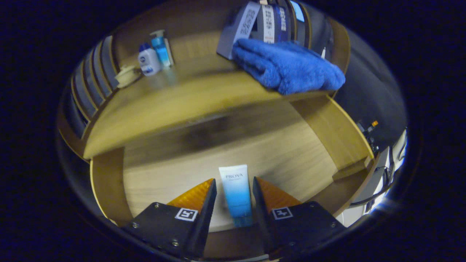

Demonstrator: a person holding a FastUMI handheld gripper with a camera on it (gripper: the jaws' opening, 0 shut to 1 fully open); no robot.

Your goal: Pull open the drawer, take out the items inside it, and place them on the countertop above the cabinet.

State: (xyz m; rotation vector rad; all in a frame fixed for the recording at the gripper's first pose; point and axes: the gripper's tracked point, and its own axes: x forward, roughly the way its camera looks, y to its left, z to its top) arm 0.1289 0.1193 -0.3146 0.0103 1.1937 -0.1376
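Note:
The drawer [109,182] is pulled out, and its pale wooden floor lies below me. On that floor rests a white-and-blue tube [236,189], cap end nearest me. My gripper [234,179] hangs over it with one finger on each side of the tube. A thin gap shows at both sides, so the fingers are open and not pressing on it. Above the drawer runs the wooden countertop [164,105].
At the countertop's far left stand a white bottle [148,62], a blue pump bottle [160,49] and a small cream jar [127,75]. A folded blue towel [287,67] lies at the right, overhanging the front edge, with a boxed pack [240,25] behind it.

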